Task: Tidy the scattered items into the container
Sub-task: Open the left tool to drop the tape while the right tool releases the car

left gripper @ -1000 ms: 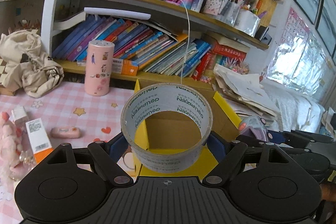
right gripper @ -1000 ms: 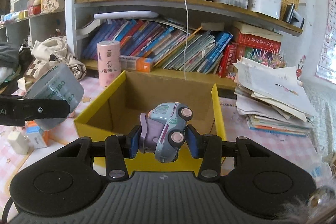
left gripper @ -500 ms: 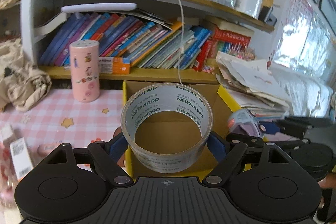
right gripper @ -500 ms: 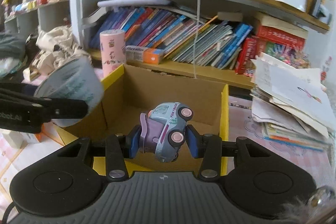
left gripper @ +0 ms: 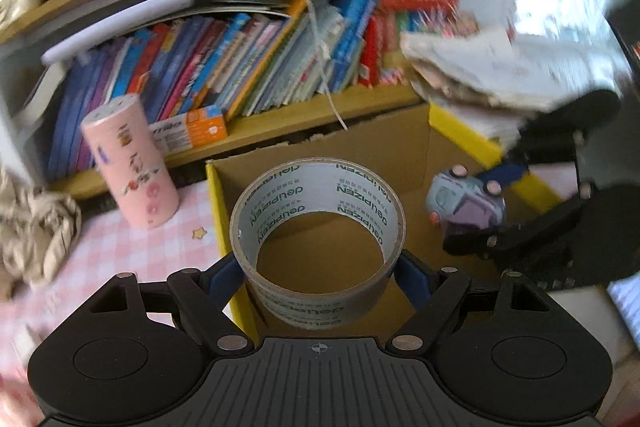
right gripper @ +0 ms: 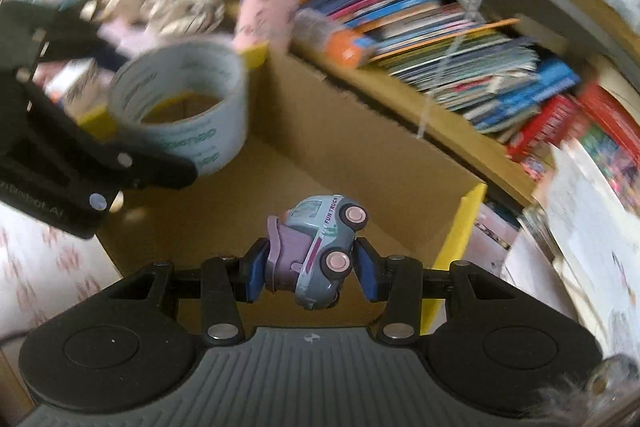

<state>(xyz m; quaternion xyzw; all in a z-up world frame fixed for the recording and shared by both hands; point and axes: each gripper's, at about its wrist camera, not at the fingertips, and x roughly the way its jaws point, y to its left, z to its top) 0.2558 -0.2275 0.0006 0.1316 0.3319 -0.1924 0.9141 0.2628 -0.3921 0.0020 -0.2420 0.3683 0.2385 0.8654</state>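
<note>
Left wrist view: left tongs pinch tape roll, right tongs pinch toy car, box at 12 o'clock; advisable to lower both inside before releasing.

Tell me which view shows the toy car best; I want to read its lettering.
The right wrist view: the toy car sits centred and sharp in the right hand-held gripper, its side lettering showing. The left wrist view shows it small, blurred, off to the right.

Wooden bookshelf packed with books; pink checked tablecloth.
</note>
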